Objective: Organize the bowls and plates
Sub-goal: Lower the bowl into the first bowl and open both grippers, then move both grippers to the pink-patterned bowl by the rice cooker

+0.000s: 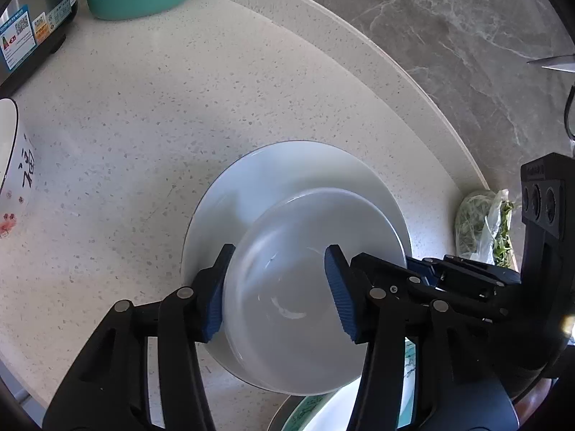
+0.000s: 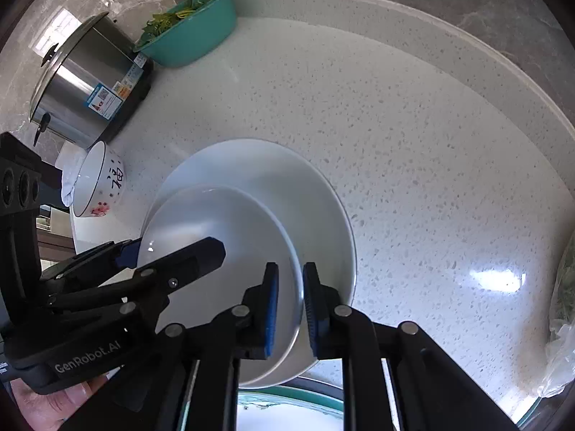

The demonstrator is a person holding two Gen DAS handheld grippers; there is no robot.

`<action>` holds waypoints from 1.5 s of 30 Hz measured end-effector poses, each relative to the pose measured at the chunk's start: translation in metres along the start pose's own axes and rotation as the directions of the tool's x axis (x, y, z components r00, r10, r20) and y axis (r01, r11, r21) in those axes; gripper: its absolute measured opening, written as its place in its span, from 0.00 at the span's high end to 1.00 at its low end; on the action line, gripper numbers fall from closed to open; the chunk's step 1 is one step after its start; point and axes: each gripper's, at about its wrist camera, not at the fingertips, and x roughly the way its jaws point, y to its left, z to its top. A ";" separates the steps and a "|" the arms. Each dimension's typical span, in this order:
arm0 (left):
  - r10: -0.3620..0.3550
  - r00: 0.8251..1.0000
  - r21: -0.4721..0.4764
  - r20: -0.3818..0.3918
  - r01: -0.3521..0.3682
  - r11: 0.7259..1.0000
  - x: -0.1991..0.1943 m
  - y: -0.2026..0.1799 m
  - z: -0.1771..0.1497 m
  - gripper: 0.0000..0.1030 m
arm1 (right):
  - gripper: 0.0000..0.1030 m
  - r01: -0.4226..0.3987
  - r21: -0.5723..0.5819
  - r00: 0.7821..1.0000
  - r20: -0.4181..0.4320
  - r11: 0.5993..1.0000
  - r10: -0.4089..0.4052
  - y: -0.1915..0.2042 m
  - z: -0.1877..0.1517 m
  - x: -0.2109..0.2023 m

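Small white ceramic bowl (image 2: 215, 251) nested in larger white bowl (image 2: 316, 208). Right tongs (image 2: 289, 309) clamped on small bowl's rim; left tongs (image 1: 276, 291) apart, straddling rim. Release advised only once bowl is seated centrally.

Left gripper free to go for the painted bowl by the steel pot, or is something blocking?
Probably yes. The left gripper stands open astride the white bowl's rim, not clamping it. The painted bowl sits apart, bare counter between. The right gripper holds the white bowl's other side.
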 end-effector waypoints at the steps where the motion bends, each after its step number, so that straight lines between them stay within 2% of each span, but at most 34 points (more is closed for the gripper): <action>1: -0.001 1.000 -0.001 0.002 0.001 1.000 -0.001 0.000 0.000 0.53 | 0.84 0.009 -0.004 1.000 -0.007 1.000 -0.009 0.000 0.000 0.000; 7: -0.018 1.000 -0.015 0.012 0.018 1.000 -0.004 0.001 -0.004 0.50 | 0.83 0.001 -0.007 1.000 0.001 1.000 -0.001 -0.001 -0.002 -0.005; 10: -0.021 1.000 -0.012 0.020 0.022 1.000 -0.007 -0.001 -0.007 0.45 | 0.82 -0.002 -0.008 1.000 0.021 1.000 0.002 -0.003 -0.005 -0.010; 13: -0.012 0.999 0.000 0.050 0.012 1.000 -0.015 -0.005 -0.010 0.36 | 0.74 0.002 -0.003 0.999 0.054 1.000 -0.002 -0.008 -0.006 -0.023; 15: -0.003 0.997 -0.001 0.079 0.003 1.000 -0.025 -0.007 -0.012 0.25 | 0.71 -0.005 -0.006 0.997 0.078 1.000 0.005 -0.010 -0.006 -0.034; 20: -0.008 0.989 -0.027 0.148 0.012 1.000 -0.061 0.003 -0.022 0.24 | 0.65 -0.002 -0.035 0.991 0.134 0.999 0.006 -0.010 0.009 -0.063; 23: 0.009 0.981 -0.077 0.195 0.006 0.997 -0.084 0.022 -0.039 0.24 | 0.62 -0.060 -0.078 0.989 0.133 0.995 0.070 0.004 0.028 -0.069; 25: 0.048 0.979 -0.151 0.200 -0.018 0.988 -0.091 0.044 -0.054 0.24 | 0.60 -0.142 -0.135 0.982 0.109 0.981 0.157 0.025 0.046 -0.067; 27: 0.066 0.976 -0.242 0.209 -0.014 0.970 -0.097 0.069 -0.070 0.24 | 0.58 -0.226 -0.187 0.967 0.078 0.956 0.244 0.048 0.061 -0.060; 29: 0.126 0.967 -0.332 0.223 -0.046 0.942 -0.103 0.093 -0.082 0.24 | 0.49 -0.319 -0.246 0.943 0.013 0.915 0.333 0.080 0.080 -0.041; 31: 0.178 0.953 -0.400 0.247 -0.068 0.914 -0.115 0.118 -0.088 0.24 | 0.49 -0.353 -0.287 0.934 -0.044 0.890 0.356 0.110 0.093 -0.019; 34: 0.291 0.921 -0.495 0.259 -0.132 0.859 -0.129 0.159 -0.091 0.24 | 0.49 -0.394 -0.317 0.919 -0.130 0.862 0.372 0.151 0.108 0.021; 36: 0.315 0.914 -0.576 0.256 -0.117 0.809 -0.132 0.188 -0.094 0.24 | 0.49 -0.411 -0.300 0.911 -0.166 0.861 0.378 0.166 0.115 0.044; 39: 0.353 0.895 -0.648 0.273 -0.100 0.755 -0.135 0.220 -0.092 0.25 | 0.49 -0.420 -0.284 0.904 -0.213 0.862 0.370 0.187 0.126 0.077; 42: 0.334 0.892 -0.691 0.306 -0.033 0.722 -0.139 0.246 -0.088 0.23 | 0.49 -0.414 -0.267 0.904 -0.235 0.870 0.358 0.191 0.131 0.095; 45: 0.322 0.888 -0.704 0.330 0.004 0.710 -0.144 0.256 -0.074 0.23 | 0.49 -0.407 -0.257 0.904 -0.251 0.877 0.346 0.191 0.132 0.107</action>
